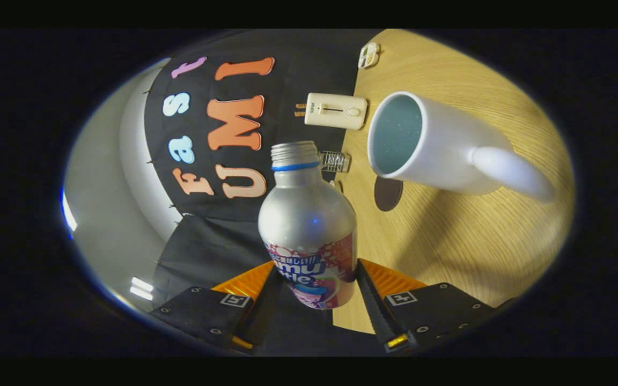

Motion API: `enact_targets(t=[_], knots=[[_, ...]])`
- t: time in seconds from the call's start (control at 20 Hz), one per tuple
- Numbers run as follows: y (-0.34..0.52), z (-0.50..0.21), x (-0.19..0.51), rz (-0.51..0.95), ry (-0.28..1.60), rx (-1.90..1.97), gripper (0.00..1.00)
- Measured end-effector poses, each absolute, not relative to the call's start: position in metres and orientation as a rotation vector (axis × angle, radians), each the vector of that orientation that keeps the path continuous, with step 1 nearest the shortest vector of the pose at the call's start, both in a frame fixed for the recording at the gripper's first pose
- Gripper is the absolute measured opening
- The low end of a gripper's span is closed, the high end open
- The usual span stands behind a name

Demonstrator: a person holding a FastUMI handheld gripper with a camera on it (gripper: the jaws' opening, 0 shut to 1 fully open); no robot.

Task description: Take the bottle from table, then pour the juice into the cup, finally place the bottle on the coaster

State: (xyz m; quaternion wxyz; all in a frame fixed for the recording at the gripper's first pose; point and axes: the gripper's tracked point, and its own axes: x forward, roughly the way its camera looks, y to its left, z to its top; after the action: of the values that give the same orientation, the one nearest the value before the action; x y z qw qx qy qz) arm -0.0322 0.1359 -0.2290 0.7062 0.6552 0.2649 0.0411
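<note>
I have the jaws clenched on the bottle point(309, 230), one finger pressed against each side of its labelled lower body, so the gripper point(314, 292) carries it clear of the table point(464, 241). The bottle is silver metal with a blue ring under its threaded neck, and its mouth is uncapped and points toward twelve o'clock from the fingers. The whole scene is rolled, so the wooden table stands like a wall on my three o'clock side. On it, at about one o'clock from the bottle's mouth, sits the white cup point(438, 145), its blue-tinted inside facing the bottle and its handle reaching away toward three o'clock. Bottle mouth and cup rim are near but apart. Just under the cup's rim, between cup and bottle, I see the dark round coaster point(388, 194) lying flat on the table. Beside the neck a small clear ridged cap-like piece point(335, 161) rests at the table's edge. Farther off at twelve o'clock lie a cream switch-like box point(336, 110) and a small pale tray point(369, 54).
</note>
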Motion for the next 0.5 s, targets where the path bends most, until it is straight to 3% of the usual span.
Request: enact_targets(t=[0.5], knots=[[0.1366, -0.223, -0.03, 0.097, 0.592, 1.61, 0.76]])
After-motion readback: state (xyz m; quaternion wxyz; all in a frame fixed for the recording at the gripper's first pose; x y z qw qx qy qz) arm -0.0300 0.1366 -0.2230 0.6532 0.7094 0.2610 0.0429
